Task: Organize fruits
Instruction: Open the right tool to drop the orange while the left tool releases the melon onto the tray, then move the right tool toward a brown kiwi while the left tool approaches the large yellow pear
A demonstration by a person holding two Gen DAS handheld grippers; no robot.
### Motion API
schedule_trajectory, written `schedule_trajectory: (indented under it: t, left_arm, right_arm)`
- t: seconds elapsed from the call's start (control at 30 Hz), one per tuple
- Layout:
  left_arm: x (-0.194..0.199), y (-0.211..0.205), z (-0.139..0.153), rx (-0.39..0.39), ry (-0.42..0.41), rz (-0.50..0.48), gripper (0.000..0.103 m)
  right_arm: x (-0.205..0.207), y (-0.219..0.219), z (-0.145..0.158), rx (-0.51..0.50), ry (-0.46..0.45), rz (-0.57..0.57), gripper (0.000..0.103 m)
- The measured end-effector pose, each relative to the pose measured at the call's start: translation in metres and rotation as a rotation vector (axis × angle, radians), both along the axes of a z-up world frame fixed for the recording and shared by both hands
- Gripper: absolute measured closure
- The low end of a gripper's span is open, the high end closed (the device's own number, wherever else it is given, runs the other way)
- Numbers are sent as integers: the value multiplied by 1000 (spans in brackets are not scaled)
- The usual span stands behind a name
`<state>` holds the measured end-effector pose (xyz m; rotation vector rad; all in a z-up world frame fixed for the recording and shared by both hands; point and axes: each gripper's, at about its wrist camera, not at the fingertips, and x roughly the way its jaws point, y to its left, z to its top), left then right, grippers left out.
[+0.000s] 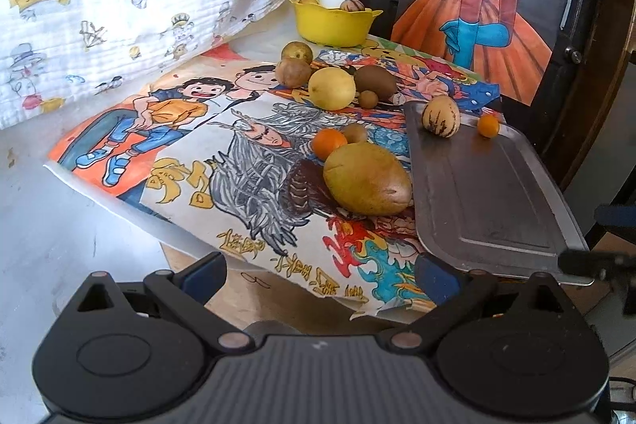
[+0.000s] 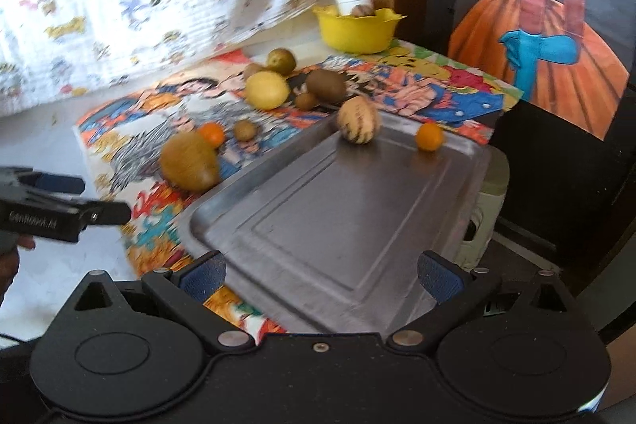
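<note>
**Next pick: transfer mango to tray**

Both the left gripper [image 1: 320,279] and right gripper [image 2: 320,275] are released, holding nothing. The mango [image 1: 367,179] lies just beside the metal tray [image 1: 497,193]; grasp across its narrow width, gently

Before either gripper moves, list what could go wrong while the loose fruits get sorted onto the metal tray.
1. The striped melon and small orange sit loose at the far end of the metal tray; a bump could roll them off.
2. The tray seems to overhang the table's edge, so extra weight may tip it.
3. The big mango lies right against the tray's rim; the open left gripper might shove the tray when grasping it.
</note>
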<state>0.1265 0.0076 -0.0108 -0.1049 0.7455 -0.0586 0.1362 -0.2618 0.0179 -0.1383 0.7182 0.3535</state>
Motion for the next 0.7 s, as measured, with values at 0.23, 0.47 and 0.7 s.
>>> schedule_trajectory:
  t: [0.23, 0.47, 0.7]
  left_arm:
    - [10, -9, 2, 6, -7, -19, 0]
    - [20, -18, 3, 13, -17, -27, 0]
    - [30, -25, 3, 16, -17, -32, 0]
  right_arm:
    - [16, -6, 4, -11, -30, 14, 1]
    - [36, -7, 11, -11, -70, 30, 1]
    - [51, -11, 12, 18, -79, 16, 1]
